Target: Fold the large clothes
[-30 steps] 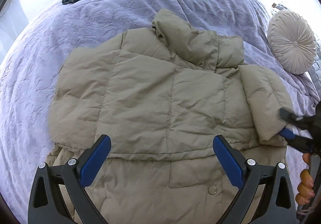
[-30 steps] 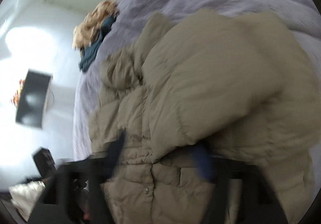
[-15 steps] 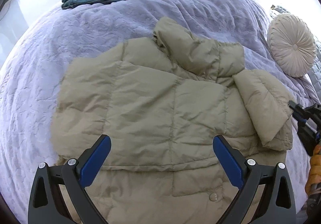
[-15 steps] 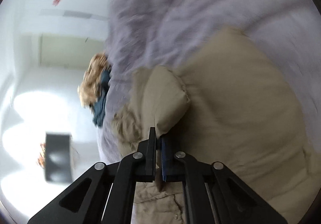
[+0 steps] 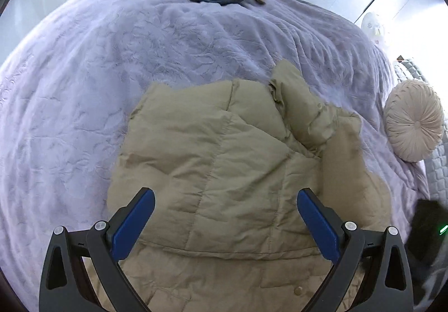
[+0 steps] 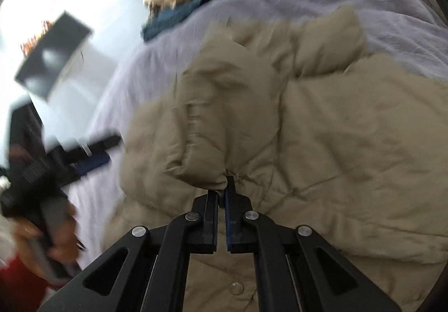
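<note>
My right gripper [image 6: 224, 194], pinched shut on the jacket [image 5: 224, 166] sleeve [image 6: 201, 144], has now carried it across the front, while my left gripper [image 5: 225, 217] hangs wide open, empty.

The left gripper [image 5: 225, 217] is spread wide, blue pads [image 5: 134, 223] well apart with nothing between them, hovering over the lower half of the jacket [image 5: 224, 161]. The right gripper [image 6: 223, 194] is squeezed tight on a bunched fold of that jacket, fingertips pinching the fabric near its middle. From the right wrist view the left hand [image 6: 53, 230] shows up blurry off the jacket's left edge, wrapped round its gripper's handle.
</note>
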`<state>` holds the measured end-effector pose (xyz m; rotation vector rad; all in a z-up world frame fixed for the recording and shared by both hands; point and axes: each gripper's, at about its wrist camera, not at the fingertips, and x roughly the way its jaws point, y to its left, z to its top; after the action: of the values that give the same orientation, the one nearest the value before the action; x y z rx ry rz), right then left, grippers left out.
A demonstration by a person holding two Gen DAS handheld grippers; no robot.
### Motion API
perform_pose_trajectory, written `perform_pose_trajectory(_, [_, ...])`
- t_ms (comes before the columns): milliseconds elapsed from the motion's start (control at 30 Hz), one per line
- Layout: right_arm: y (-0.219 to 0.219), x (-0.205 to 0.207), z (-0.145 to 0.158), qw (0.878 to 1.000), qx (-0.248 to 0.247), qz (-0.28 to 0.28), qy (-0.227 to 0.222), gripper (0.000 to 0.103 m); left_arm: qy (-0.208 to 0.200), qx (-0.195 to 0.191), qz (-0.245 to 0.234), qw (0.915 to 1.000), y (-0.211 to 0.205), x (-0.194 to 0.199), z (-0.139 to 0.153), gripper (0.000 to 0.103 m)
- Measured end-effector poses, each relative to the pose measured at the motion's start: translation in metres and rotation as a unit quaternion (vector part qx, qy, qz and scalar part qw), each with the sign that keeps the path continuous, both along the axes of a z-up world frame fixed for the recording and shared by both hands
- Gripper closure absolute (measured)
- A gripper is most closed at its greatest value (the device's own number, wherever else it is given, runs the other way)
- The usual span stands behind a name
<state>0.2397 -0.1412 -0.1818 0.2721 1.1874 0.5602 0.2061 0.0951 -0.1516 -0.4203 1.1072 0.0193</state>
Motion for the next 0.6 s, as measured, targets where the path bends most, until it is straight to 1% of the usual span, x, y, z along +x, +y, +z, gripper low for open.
perform_pose_trajectory(67, [0.005,-0.005,-0.009,1.0,-0.01,0.007,0.013,0.099,0.001,-0.011,-0.019,0.9997,-0.007,0.003,-0.004,0.001])
perform_pose_trajectory(133, [0.006,-0.008,-0.014,1.0,-0.012,0.011,0.025,0.099,0.001,-0.03,-0.035,0.9989,-0.013,0.005,-0.007,0.001])
perform_pose_trajectory(267, [0.003,-0.019,-0.004,0.999,-0.023,0.01,0.023,0.098,0.002,-0.073,-0.045,0.9963,-0.022,0.008,-0.01,0.001])
perform_pose_trajectory(333, [-0.005,-0.023,0.002,0.999,-0.016,0.005,0.029,0.098,0.008,-0.08,-0.046,0.9957,-0.026,0.01,-0.012,0.001])
perform_pose_trajectory(400, [-0.019,-0.029,0.006,0.999,-0.009,-0.007,0.04,0.097,0.018,-0.088,-0.059,0.9942,-0.033,0.013,-0.017,0.001])
perform_pose_trajectory(467, [-0.033,-0.033,0.009,0.999,-0.002,-0.021,0.048,0.096,0.029,-0.087,-0.075,0.993,-0.044,0.016,-0.024,0.001])
perform_pose_trajectory(500, [-0.046,-0.038,0.01,0.998,0.005,-0.034,0.055,0.087,0.033,-0.083,-0.082,0.9926,-0.048,0.018,-0.027,0.001])
perform_pose_trajectory(533, [-0.054,-0.041,0.009,0.997,0.01,-0.045,0.062,0.059,0.036,-0.077,-0.088,0.9924,-0.053,0.019,-0.03,0.001])
perform_pose_trajectory(567, [-0.064,-0.044,0.008,0.996,0.017,-0.06,0.07,0.038,0.037,-0.067,-0.095,0.9925,-0.058,0.021,-0.034,0.001])
perform_pose_trajectory(600, [-0.075,-0.046,0.007,0.994,0.023,-0.076,0.076,0.012,0.038,-0.064,-0.098,0.9924,-0.062,0.022,-0.036,0.001])
